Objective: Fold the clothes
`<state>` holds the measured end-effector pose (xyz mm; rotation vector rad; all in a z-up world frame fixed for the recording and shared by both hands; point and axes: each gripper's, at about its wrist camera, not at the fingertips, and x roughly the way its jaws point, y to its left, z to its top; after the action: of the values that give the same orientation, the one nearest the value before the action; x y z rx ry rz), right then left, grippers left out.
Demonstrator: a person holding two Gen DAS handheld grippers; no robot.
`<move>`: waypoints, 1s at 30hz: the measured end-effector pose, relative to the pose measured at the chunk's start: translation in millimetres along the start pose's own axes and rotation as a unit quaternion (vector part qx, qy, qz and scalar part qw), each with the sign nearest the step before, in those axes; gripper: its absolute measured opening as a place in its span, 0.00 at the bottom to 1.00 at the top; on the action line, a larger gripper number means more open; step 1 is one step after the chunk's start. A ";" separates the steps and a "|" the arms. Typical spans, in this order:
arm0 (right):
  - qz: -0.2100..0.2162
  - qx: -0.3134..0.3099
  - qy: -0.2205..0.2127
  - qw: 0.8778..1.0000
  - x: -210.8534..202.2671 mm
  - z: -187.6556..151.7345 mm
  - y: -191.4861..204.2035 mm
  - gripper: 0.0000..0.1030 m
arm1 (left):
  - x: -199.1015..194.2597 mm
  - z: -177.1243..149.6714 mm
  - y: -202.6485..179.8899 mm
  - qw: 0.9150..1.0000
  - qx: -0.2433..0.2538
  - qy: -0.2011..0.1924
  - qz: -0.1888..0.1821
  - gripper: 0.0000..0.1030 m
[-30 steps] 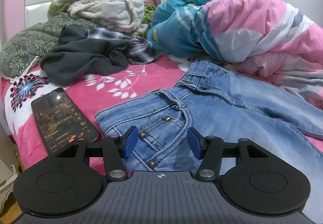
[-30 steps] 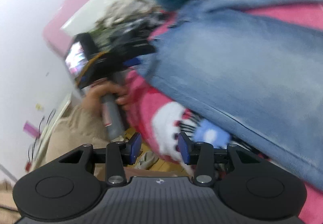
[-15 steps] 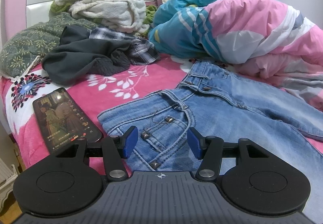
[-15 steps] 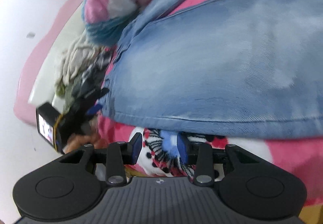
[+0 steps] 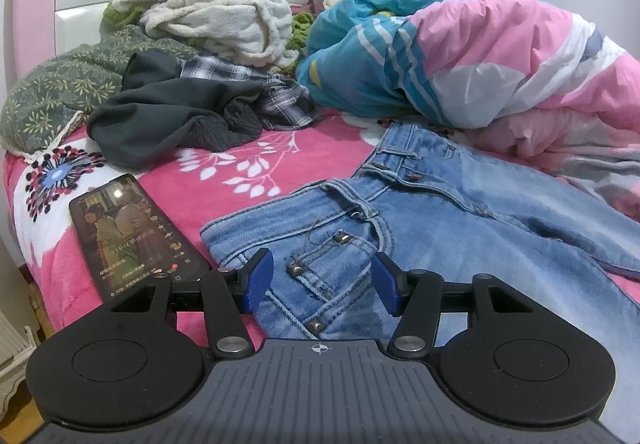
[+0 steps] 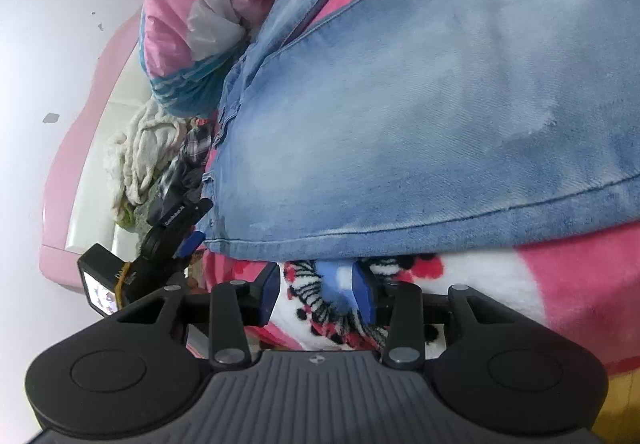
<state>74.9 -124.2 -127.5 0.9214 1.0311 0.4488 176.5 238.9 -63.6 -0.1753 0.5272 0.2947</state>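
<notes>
My left tongs [image 5: 322, 282] are hovering open over the waistband of the jeans [image 5: 460, 220] lying flat on the bed [image 5: 224, 172]; my right tongs [image 6: 316, 294] are gaping empty beside the leg.

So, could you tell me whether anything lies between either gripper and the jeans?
Nothing visible does. The left gripper hangs open right over the waistband end of the jeans; the phone lies off to its side. The right gripper is open over the pink blanket, just short of the jeans' side seam.
</notes>
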 end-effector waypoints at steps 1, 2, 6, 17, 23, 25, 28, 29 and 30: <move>0.000 -0.012 0.010 1.000 0.6 0.8 3.9 0.43 | -0.1 -0.2 0.2 1.000 0.000 0.000 0.000 0.54; 0.003 -0.031 0.024 0.999 1.4 1.6 9.6 0.43 | 0.3 -0.3 0.0 1.000 -0.001 0.000 0.001 0.54; 0.046 -0.245 0.078 0.965 -2.7 6.3 69.4 0.44 | 1.3 0.3 -2.8 1.000 0.002 -0.001 0.004 0.55; -0.079 -0.663 -0.020 0.744 109.9 55.4 105.6 0.57 | 7.3 1.6 -6.6 1.000 0.008 0.002 0.014 0.55; -0.099 -0.691 -0.042 0.715 133.0 60.1 92.4 1.00 | 8.2 1.0 -8.7 1.000 0.012 0.002 0.016 0.55; -0.098 -0.689 -0.046 0.717 131.2 58.8 90.0 1.00 | 7.9 0.4 -9.8 1.000 0.015 0.002 0.016 0.55; -0.096 -0.695 -0.053 0.710 126.7 54.1 87.4 1.00 | 7.7 -1.0 -11.2 1.000 0.019 0.002 0.016 0.56; -0.096 -0.694 -0.050 0.712 129.1 55.7 88.0 1.00 | 8.3 -1.5 -11.6 1.000 0.020 0.002 0.018 0.56; -0.097 -0.692 -0.047 0.713 131.5 57.5 88.7 1.00 | 9.0 -1.9 -12.1 1.000 0.022 0.003 0.019 0.56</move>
<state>195.3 -7.0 -112.8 -0.5290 0.4177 0.7966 186.9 229.1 -68.7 -0.1245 0.5427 0.3199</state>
